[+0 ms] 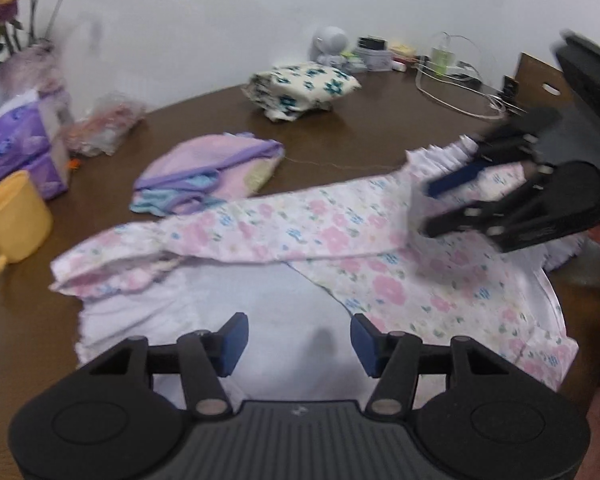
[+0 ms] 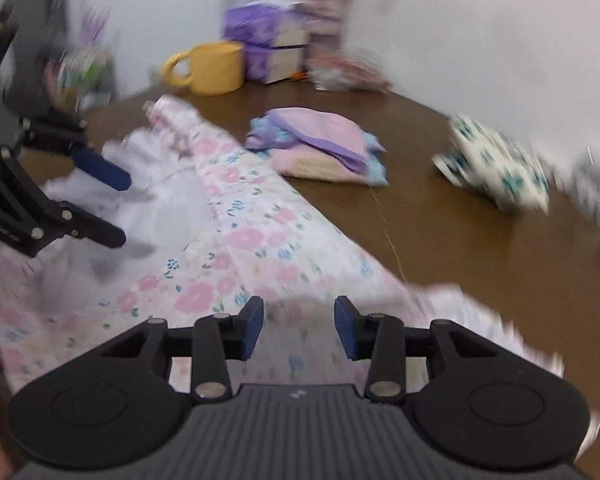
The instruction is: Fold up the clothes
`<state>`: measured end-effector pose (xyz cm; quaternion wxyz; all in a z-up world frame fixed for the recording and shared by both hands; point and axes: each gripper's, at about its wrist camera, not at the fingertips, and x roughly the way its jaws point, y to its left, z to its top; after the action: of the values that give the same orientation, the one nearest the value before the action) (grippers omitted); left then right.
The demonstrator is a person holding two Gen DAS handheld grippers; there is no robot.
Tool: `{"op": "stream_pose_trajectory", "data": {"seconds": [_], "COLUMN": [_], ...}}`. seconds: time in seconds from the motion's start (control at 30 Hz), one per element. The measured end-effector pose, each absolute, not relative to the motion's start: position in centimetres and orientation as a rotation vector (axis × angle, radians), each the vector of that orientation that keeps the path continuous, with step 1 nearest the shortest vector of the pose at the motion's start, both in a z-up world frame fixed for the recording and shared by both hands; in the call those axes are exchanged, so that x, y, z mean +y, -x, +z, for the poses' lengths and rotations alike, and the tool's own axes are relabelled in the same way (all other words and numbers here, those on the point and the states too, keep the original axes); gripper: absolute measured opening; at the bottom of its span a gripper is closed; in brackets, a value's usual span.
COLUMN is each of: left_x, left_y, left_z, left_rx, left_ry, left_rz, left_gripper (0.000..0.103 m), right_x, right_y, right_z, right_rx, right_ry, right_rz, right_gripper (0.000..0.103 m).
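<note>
Claws [image 1: 298, 342] [image 2: 299, 326] both agape over one floral garment [image 1: 320, 232], seemingly.

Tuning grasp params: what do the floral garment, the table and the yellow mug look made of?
Floral garment: thin woven or knit cloth, matte; it creases and drapes flat, with a frilled edge. Table: dark brown wood or wood-look laminate, slight sheen; grain is too blurred to tell which. Yellow mug: probably plastic, smooth, uniform colour; could be glazed ceramic.
</note>
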<state>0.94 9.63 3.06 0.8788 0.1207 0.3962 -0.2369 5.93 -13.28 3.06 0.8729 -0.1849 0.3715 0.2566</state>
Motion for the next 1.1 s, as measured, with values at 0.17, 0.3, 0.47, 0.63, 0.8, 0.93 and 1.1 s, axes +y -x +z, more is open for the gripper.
{"op": "stream_pose_trajectory", "data": {"seconds": [0.17, 0.3, 0.47, 0.63, 0.8, 0.93, 1.1], "left_x": [11.1, 12.1, 12.6, 12.8, 13.0, 13.1, 13.3], "left_y": [0.1, 0.5, 0.8, 1.1, 1.3, 1.3, 1.3], "left_z": [1.8, 1.6, 1.0, 0.4, 0.4, 0.3, 0.3], "left_rx": [0.815, 0.802, 0.801, 0.797, 0.787, 0.783, 0.781], "left_ry": [-0.202, -0.169, -0.165, -0.166, -0.159, -0.146, -0.128], "left_rz": [-0.511, -0.52, -0.534, -0.549, -0.554, -0.552, -0.544], "left_gripper": [0.055, 0.055, 0.055, 0.055, 0.055, 0.056, 0.056], "right_x": [-10.0, -9.1, -9.0, -9.4, -9.9, -10.3, -13.3], "right_y": [-6.6, -6.8, -8.2, -11.3, -14.4, -17.2, -19.3], "right_z": [1.9, 1.4, 1.8, 2.8, 3.8, 4.3, 4.7], "right_rx": [0.812, 0.814, 0.813, 0.782, 0.751, 0.733, 0.742], "right_ry": [0.543, 0.607, 0.626, 0.603, 0.579, 0.542, 0.375], "right_rz": [0.583, 0.591, 0.562, 0.489, 0.416, 0.346, 0.214], "right_gripper": [0.041, 0.038, 0.007, 0.002, 0.002, 0.002, 0.028]}}
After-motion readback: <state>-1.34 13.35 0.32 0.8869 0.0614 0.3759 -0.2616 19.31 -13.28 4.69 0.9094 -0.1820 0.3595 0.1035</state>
